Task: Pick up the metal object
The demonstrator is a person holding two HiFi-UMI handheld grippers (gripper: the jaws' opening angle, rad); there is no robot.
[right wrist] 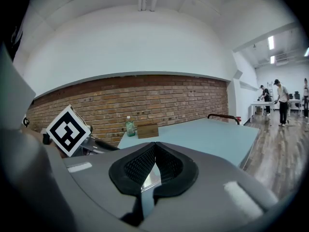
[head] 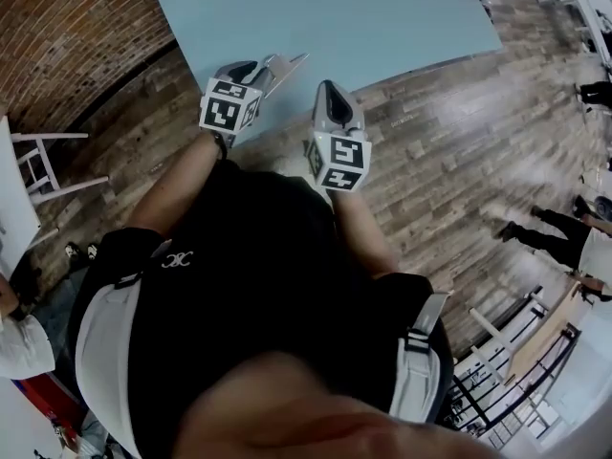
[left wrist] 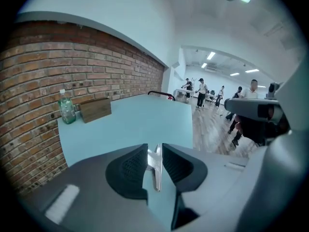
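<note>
Desk (head: 382,17) edge sits right under me. Right tongs (right wrist: 153,147) are pinched together, empty. Left tongs (left wrist: 155,149) stand part-open, with the metal strip (left wrist: 156,170) loose between the pads. I reckon it could slip and drop off the edge to the floor. Its long axis runs out of the tongs, tip toward 2 o'clock.

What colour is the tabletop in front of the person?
Light blue. The tabletop shows best in the left gripper view.
</note>
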